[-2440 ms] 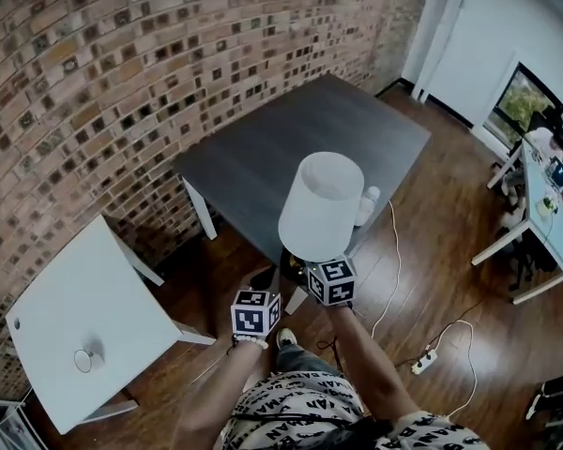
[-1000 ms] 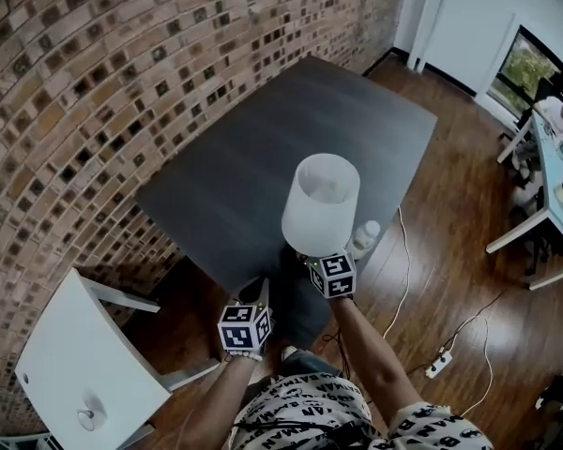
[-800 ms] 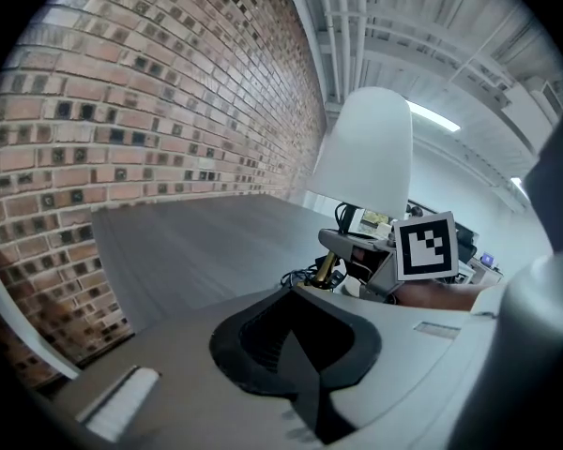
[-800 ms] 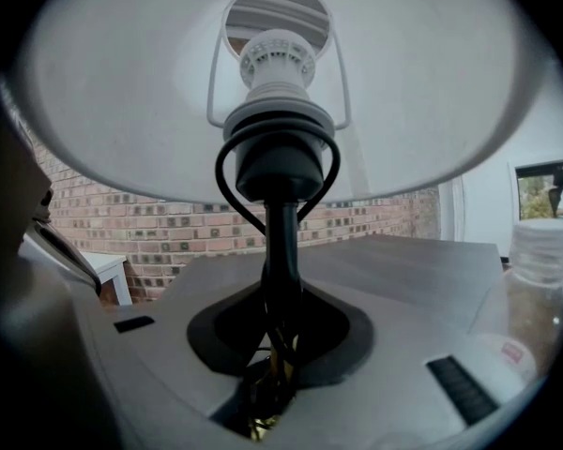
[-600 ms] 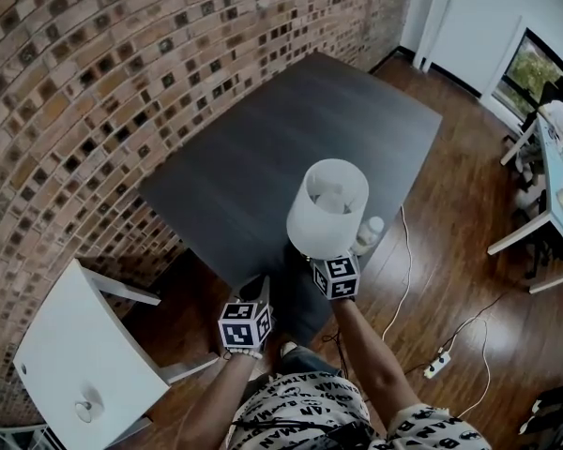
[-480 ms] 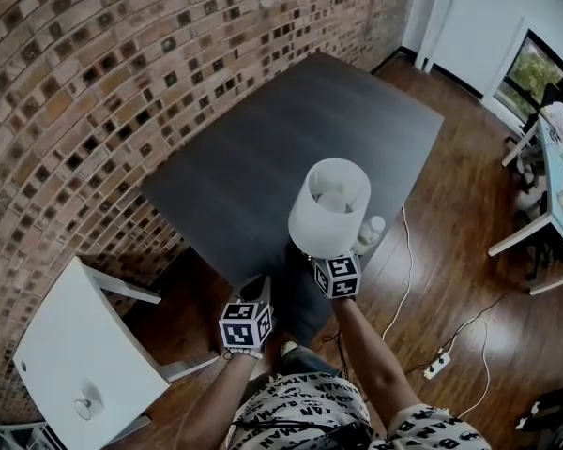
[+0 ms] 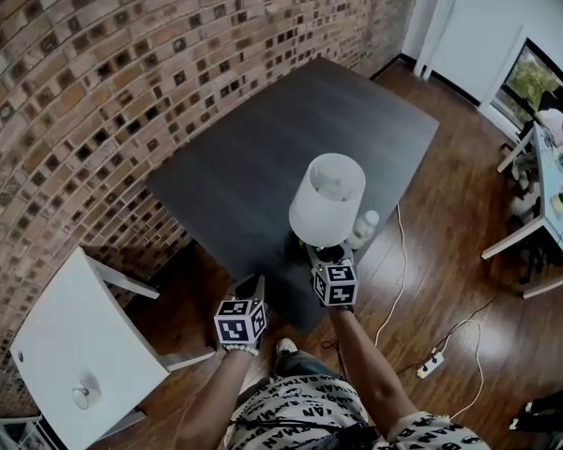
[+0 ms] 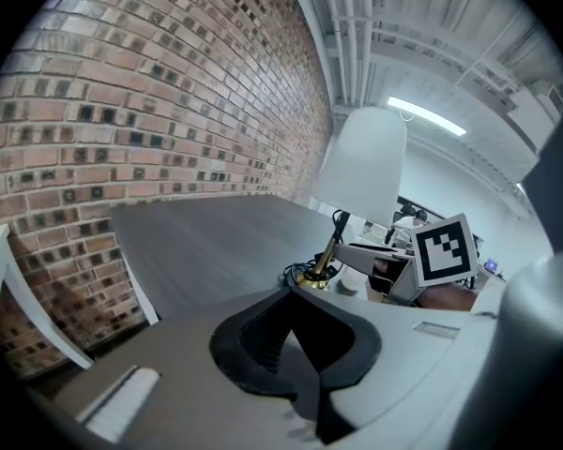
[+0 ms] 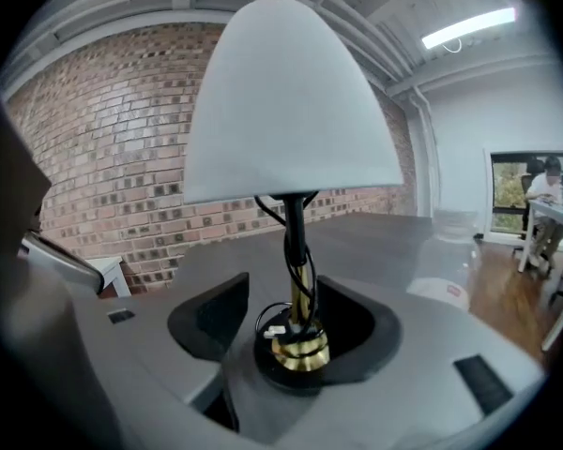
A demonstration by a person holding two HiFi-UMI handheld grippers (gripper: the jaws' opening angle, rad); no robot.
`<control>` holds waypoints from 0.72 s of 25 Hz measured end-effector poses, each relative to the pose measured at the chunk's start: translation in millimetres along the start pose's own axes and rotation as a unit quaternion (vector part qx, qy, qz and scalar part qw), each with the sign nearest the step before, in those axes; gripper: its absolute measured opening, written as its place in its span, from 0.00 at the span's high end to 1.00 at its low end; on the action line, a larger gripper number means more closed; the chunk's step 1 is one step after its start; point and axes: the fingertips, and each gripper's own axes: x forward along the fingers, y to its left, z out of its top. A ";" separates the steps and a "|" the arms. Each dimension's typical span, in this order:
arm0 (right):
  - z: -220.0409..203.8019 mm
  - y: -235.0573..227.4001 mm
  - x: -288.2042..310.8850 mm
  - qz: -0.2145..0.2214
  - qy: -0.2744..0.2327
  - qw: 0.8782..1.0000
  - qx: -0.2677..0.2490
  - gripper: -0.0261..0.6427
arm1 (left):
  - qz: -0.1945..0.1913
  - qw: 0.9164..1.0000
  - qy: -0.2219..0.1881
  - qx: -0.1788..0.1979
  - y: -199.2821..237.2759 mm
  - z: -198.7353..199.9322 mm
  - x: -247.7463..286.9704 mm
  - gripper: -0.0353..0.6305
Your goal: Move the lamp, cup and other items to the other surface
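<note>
White-shaded lamp with brass base and black cord (image 9: 287,129) stands upright on dark grey rectangular table (image 7: 253,157), near its 6 o'clock edge. Right gripper (image 9: 286,324) jaws wide apart, with the lamp base between them at 12 o'clock; can't tell if they touch it. Left gripper (image 8: 296,334) jaws together, nothing in them, at 8 o'clock of the right gripper in head view. Clear plastic bottle (image 7: 363,227) just beside lamp at 3 o'clock.

lamp shade (image 7: 327,200): matt white, smooth
lamp stem (image 9: 301,293): shiny brass-like metal
table (image 7: 263,157): dark, matt, fine wood grain
wall (image 7: 75,82): rough brick
floor (image 7: 450,284): glossy brown wood
bottle (image 9: 450,251): clear plastic
</note>
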 end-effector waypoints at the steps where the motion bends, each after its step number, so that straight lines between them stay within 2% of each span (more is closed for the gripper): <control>1: -1.2 2.5 -8.8 -0.005 0.010 1.000 0.004 0.59 | -0.002 1.000 0.001 0.001 -0.8 -0.7 -3.1 0.95; 7: -3.6 12.4 -62.9 -0.029 0.038 0.999 0.012 0.60 | -0.018 1.000 -0.008 0.010 -16.5 -2.4 -17.3 0.95; 18: -24.8 41.0 -136.1 -0.027 0.040 0.998 0.029 0.60 | -0.038 0.999 -0.028 0.023 -49.2 -17.1 -65.9 0.95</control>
